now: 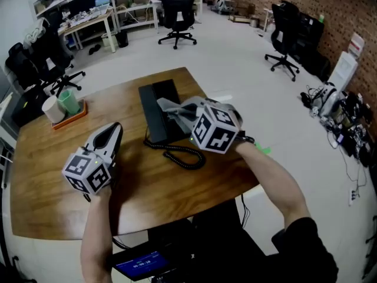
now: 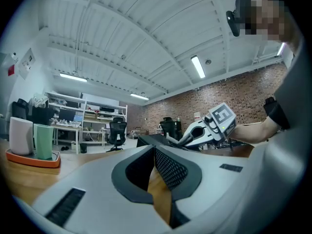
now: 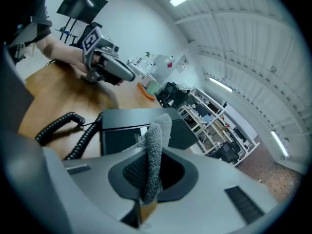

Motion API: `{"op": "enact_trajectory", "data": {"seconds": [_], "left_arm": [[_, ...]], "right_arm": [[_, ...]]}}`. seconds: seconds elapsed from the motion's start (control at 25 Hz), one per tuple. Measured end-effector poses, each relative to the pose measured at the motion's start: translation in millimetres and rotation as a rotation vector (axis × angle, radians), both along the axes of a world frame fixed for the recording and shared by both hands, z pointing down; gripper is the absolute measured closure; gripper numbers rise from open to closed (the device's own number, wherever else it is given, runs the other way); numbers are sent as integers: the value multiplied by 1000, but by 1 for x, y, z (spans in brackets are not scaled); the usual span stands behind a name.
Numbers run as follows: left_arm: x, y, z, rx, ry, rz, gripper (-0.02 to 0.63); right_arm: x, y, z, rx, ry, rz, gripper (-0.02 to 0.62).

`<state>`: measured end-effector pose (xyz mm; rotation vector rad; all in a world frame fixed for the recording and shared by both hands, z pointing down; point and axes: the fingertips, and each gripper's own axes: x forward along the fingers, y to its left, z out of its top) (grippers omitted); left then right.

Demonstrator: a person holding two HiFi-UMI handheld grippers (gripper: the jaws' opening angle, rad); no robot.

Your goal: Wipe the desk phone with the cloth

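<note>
A black desk phone [image 1: 158,108] lies on the wooden table [image 1: 53,175], its coiled cord [image 1: 179,154] looping toward the near edge. My right gripper [image 1: 177,114] hovers over the phone's near end, shut on a grey cloth [image 1: 171,108]. In the right gripper view the cloth [image 3: 155,152] stands pinched between the jaws, with the phone [image 3: 131,128] and cord [image 3: 68,128] just beyond. My left gripper [image 1: 112,135] rests left of the phone, off it, jaws shut with nothing between them; its own view shows the closed tips [image 2: 155,162].
An orange tray [image 1: 68,115] with a white cup [image 1: 53,108] and a green cup [image 1: 69,101] sits at the table's far left. Office chairs [image 1: 177,10] and shelving stand on the floor beyond. The table's right edge runs close to the right arm.
</note>
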<state>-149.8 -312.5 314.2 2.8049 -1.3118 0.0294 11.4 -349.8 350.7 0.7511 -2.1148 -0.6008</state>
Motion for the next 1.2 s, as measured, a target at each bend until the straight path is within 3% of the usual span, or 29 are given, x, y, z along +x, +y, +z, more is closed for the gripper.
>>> {"op": "enact_trajectory", "data": {"seconds": [0.36, 0.6, 0.8, 1.0, 1.2], "left_arm": [[24, -8, 0, -38, -12, 62, 597], [31, 4, 1, -22, -130, 49, 597], [56, 27, -15, 4, -132, 95, 597], [77, 48, -46, 60, -114, 138, 597], [97, 69, -84, 125, -94, 162, 597]], "right_arm": [[25, 63, 18, -117, 10, -59, 569], [34, 93, -40, -48, -309, -44, 569], [40, 124, -93, 23, -596, -98, 569], [56, 149, -122, 31, -752, -145, 569], [79, 163, -137, 31, -839, -158, 569]]}}
